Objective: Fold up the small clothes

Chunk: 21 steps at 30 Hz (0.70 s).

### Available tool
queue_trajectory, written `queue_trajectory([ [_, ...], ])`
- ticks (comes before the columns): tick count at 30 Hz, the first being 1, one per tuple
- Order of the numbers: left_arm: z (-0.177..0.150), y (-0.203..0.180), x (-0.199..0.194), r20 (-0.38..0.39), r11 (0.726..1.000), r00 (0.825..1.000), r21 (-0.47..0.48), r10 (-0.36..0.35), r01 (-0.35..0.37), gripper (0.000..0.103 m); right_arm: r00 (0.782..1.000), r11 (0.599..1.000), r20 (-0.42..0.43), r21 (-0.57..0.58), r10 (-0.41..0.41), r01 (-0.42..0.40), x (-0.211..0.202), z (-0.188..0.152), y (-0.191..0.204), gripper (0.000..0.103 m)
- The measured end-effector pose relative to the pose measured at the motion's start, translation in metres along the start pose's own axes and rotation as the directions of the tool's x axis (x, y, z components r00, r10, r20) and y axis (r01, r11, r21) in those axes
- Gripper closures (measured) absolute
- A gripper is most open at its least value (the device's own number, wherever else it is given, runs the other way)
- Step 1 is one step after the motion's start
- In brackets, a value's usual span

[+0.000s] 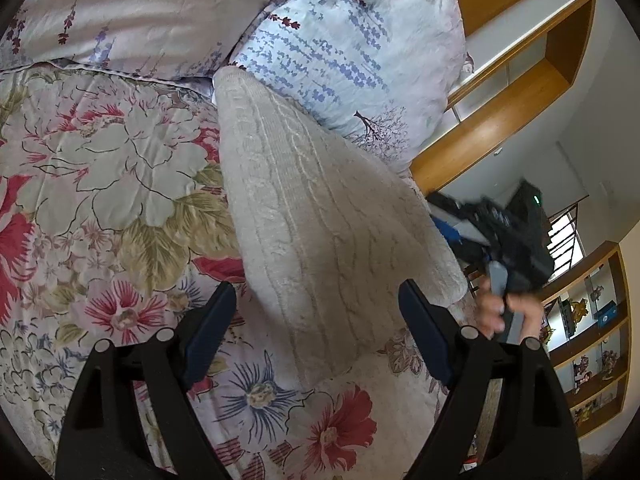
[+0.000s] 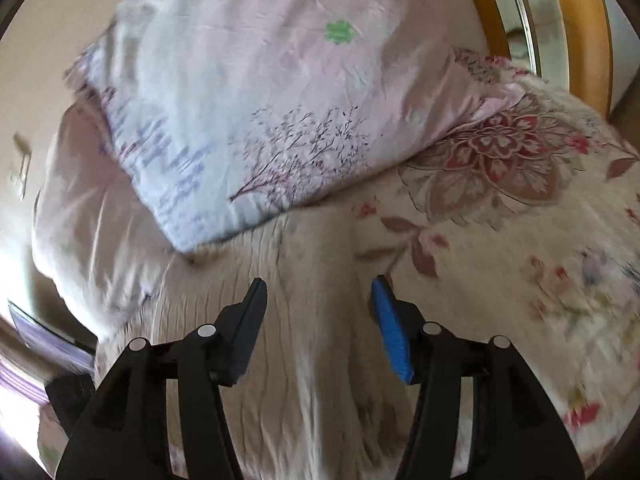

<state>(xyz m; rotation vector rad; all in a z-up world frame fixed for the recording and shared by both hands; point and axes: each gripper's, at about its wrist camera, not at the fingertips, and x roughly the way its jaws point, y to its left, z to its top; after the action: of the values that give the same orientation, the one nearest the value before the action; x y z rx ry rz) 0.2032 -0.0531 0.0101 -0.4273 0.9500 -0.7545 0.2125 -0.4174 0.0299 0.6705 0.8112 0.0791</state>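
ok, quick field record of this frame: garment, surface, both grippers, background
garment: cream cable-knit piece lying on the bed, far end by the pillow
surface: floral bedspread
pillow: pale blue-lilac print
left gripper: open, jaws wide either side of the knit
right gripper: open above the knit, nothing pinched; view blurred
background: wooden shelves

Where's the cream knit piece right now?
In the left wrist view the cream knit piece lies on the floral bedspread, its far end against the blue-print pillow.
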Motion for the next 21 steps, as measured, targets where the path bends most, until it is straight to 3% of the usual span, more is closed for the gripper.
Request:
queue_trajectory([
  [2, 0.000, 0.000, 0.003, -0.003, 1.000, 1.000, -0.005, 0.006, -0.006, 0.021, 0.999, 1.000, -0.030, 0.027, -0.014, 0.015, 0.018, 0.006, -0.002, 0.048],
  [4, 0.000, 0.002, 0.004, -0.009, 1.000, 1.000, -0.010, 0.006, -0.007, 0.021, 0.999, 1.000, -0.054, 0.001, -0.001, 0.001, 0.030, 0.005, 0.002, 0.092],
  [7, 0.001, 0.003, 0.008, -0.011, 1.000, 1.000, -0.007, 0.000, 0.000, 0.021, 0.998, 0.993, 0.044, -0.106, -0.039, 0.043, 0.017, 0.001, 0.018, 0.094],
  [9, 0.001, 0.003, 0.008, -0.008, 1.000, 1.000, -0.006, -0.007, 0.007, 0.021, 0.994, 0.991, 0.093, -0.110, -0.061, 0.072, 0.008, 0.001, 0.017, 0.095],
  [14, -0.001, 0.004, 0.009, -0.008, 1.000, 1.000, -0.006, -0.009, 0.009, 0.021, 0.981, 0.977, 0.023, -0.089, -0.193, 0.194, 0.038, 0.000, 0.003, 0.094],
  [17, 0.000, 0.003, 0.009, -0.008, 1.000, 1.000, -0.009, -0.009, 0.008, 0.021, 0.983, 0.980, 0.010, -0.083, -0.182, 0.182, 0.039, -0.001, 0.005, 0.092],
  [21, -0.001, 0.004, 0.004, 0.004, 1.000, 1.000, -0.023, -0.015, 0.016, 0.025, 0.997, 0.997, 0.015, -0.026, -0.076, 0.077, 0.005, -0.007, 0.000, 0.070],
])
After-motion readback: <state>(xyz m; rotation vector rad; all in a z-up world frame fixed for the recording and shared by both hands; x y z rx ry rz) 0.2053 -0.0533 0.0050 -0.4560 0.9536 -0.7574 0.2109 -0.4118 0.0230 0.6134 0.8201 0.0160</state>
